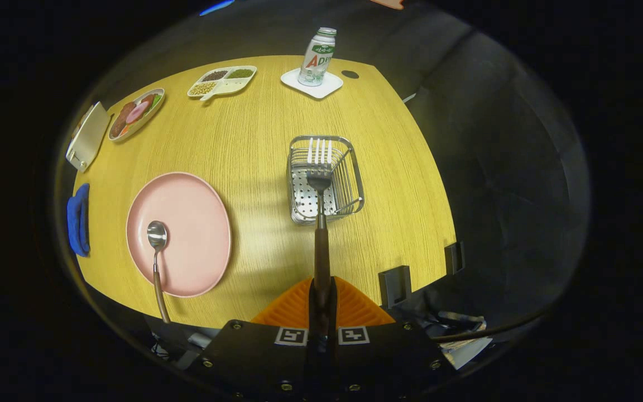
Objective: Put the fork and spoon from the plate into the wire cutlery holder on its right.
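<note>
My gripper (pixel 321 290) is shut on the brown handle of the fork (pixel 320 184). The fork points straight ahead, and its tines hang over the wire cutlery holder (pixel 355 173), which stands on the wooden table (pixel 254 139) just beyond my fingers. To the left of the holder lies the pink plate (pixel 187 223). The spoon (pixel 157 245) rests on the plate's left side, bowl up on the plate and brown handle sticking out over the near rim.
At the far side of the table a bottle (pixel 317 56) stands on a white coaster (pixel 311 84). A divided tray of beans (pixel 222 81), a plate of food (pixel 134 113), a white board (pixel 87 137) and a blue cloth (pixel 78 219) line the left. Two dark brackets (pixel 394 285) sit at the near edge.
</note>
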